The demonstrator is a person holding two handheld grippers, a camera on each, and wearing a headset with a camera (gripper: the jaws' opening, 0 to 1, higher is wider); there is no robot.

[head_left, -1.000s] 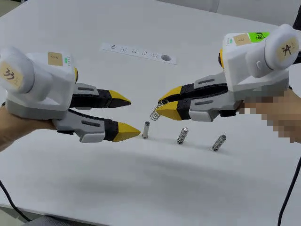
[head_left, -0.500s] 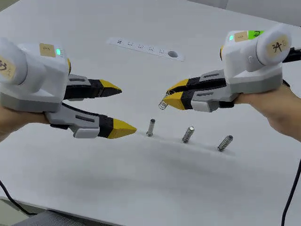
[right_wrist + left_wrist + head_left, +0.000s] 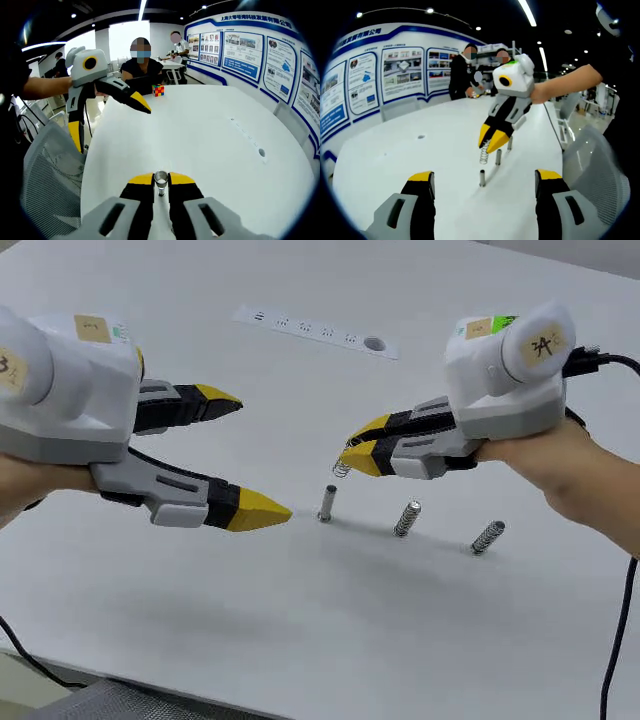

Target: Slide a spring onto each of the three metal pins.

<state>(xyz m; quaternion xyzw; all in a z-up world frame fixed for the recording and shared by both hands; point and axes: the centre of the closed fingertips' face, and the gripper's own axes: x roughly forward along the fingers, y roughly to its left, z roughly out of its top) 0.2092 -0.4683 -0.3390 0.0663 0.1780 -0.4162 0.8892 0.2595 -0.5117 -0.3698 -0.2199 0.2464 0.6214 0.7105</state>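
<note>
Three metal pins stand in a row on the white table. The left one is a bare pin (image 3: 327,503) (image 3: 482,178). The middle pin (image 3: 406,519) and the right pin (image 3: 487,537) each carry a spring. My right gripper (image 3: 355,453) (image 3: 161,176) is shut on a loose spring (image 3: 341,468) (image 3: 483,154) (image 3: 161,179). The spring hangs tilted from the fingertips, just above and right of the bare pin. My left gripper (image 3: 252,455) (image 3: 485,175) stands open and holds nothing, left of the bare pin.
A white power strip (image 3: 315,330) lies farther back on the table. A black cable (image 3: 612,670) runs down at the right edge. A coloured cube (image 3: 158,90) sits at the table's far end, where people stand. A mesh chair (image 3: 50,170) is beside the table.
The right gripper has brought the spring closer over the bare pin. The left gripper has drawn back to the left and its jaws stand wider apart.
</note>
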